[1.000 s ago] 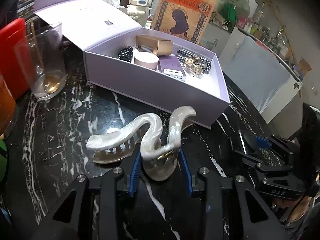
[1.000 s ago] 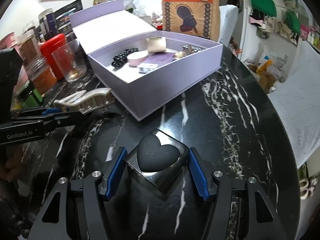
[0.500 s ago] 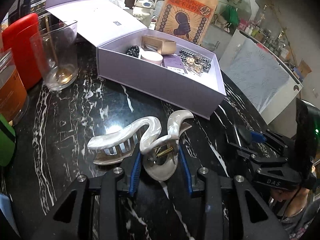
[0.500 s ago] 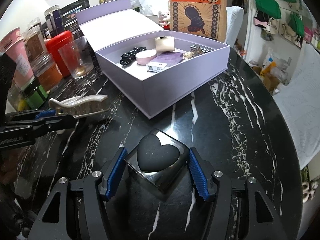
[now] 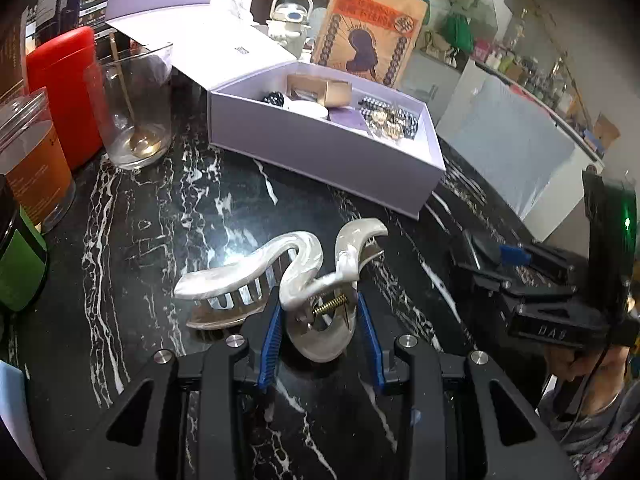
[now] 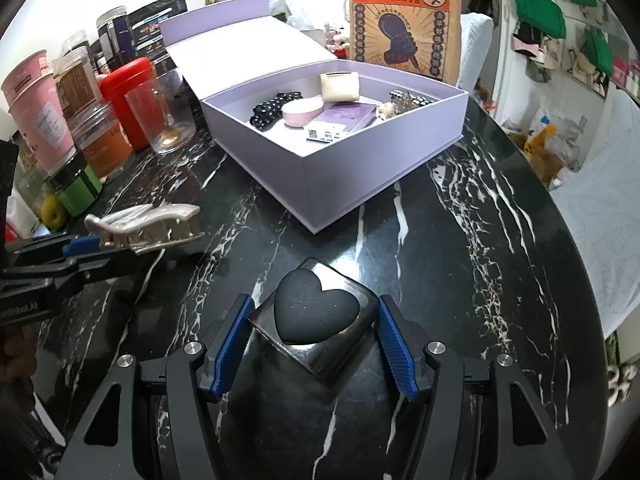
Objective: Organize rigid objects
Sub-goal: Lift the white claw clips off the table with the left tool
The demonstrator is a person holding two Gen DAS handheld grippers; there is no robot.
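Glossy pearly plastic hair claw [image 5: 276,276]; polished marble table [image 6: 460,248]; matt lilac cardboard box [image 6: 360,168].

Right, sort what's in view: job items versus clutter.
Job:
left claw shut on pearl hair clip
right claw shut on heart-topped box
open lilac box

Clutter:
red canister
empty glass
snack bag

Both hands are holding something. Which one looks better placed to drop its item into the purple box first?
Probably the right hand-held gripper. Its heart-topped case faces an open corner of the purple box, and the case is compact. The left hand-held gripper grips a sprawling pearly hair claw by one end.
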